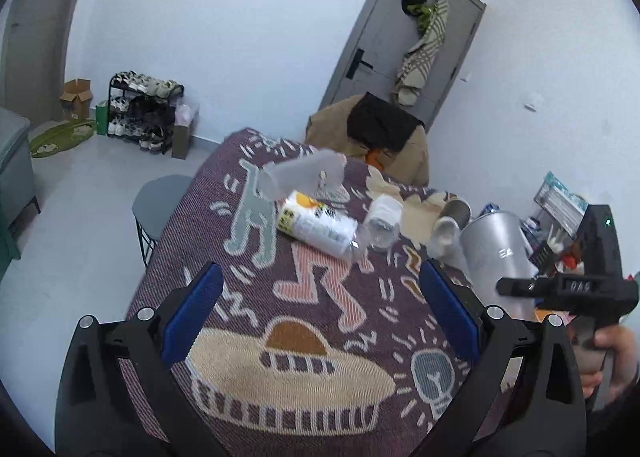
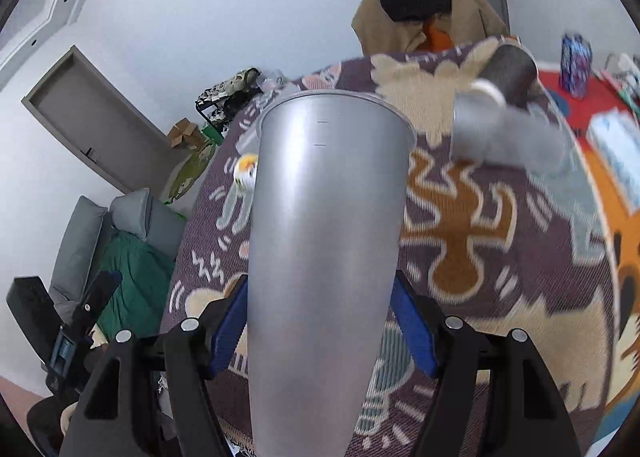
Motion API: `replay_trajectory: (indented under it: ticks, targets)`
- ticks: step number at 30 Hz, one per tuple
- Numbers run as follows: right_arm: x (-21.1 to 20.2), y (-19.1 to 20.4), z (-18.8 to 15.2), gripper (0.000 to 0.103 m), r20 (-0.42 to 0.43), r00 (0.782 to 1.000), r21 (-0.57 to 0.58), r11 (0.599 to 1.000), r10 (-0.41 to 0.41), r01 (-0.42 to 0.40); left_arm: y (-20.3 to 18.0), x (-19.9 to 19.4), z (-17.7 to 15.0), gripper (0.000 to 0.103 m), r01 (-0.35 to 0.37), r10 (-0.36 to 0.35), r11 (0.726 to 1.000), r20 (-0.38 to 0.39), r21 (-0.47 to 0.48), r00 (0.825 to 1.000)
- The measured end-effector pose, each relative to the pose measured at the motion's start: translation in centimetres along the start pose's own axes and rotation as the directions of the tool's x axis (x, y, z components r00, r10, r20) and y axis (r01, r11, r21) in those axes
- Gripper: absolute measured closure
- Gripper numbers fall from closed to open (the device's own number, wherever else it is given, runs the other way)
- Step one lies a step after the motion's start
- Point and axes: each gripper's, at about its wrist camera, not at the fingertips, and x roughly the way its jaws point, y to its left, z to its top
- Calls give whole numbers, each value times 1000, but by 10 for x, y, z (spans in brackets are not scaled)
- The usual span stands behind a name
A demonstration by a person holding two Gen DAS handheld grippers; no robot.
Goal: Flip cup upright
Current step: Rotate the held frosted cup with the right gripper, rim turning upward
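The right claw [image 2: 320, 321] holds the tall shiny silver metal cup [image 2: 324, 241] tight between its blue pads above the table's [image 1: 320, 337] purple cartoon cloth near the right edge, while the left claw [image 1: 320, 313] hangs wide apart with nothing in it over the near edge.

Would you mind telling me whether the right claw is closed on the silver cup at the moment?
Yes, shut on it: the right claw has both blue pads against the sides of the silver cup, whose rim points away from the camera.
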Motion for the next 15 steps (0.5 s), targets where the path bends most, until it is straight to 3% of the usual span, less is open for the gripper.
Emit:
replay_trajectory:
  ticks: [5, 15]
  targets:
    - [24, -18, -38, 35, 7, 1000, 71, 997, 17, -18, -2, 11, -17, 6, 19, -19, 1000, -60, 4, 998]
    - [65, -32, -73, 34, 57, 998, 154, 988, -21, 12, -20, 35, -35, 6, 34, -22, 997, -173, 68, 985]
